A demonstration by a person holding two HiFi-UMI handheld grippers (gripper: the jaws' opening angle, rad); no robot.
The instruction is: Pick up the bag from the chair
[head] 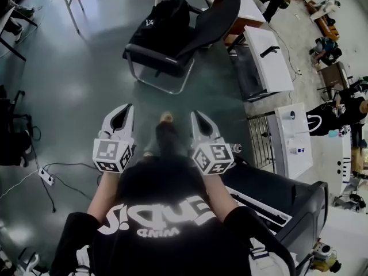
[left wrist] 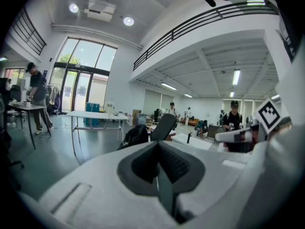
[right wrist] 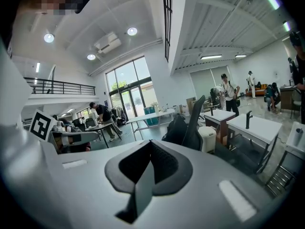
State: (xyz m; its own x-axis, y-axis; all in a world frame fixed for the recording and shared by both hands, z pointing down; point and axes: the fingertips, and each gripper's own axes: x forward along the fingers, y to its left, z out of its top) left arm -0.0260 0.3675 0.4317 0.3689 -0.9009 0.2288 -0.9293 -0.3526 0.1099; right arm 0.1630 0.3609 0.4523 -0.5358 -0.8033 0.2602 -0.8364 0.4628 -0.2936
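The black bag point(head: 158, 19) is sitting on the chair point(head: 211, 20) seat, well apart from the left tongs point(head: 127, 108) and right tongs point(head: 195, 115), both pinched together on nothing. It's looking soft and slumpy (probably not light), so I'm guessing the top loop or a strap is the spot to grab.

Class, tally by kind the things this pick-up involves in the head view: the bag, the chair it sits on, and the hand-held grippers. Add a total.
Black fabric bag: 1
Black metal-framed chair: 1
White two-jaw grippers: 2 (left gripper, right gripper)
Total: 4
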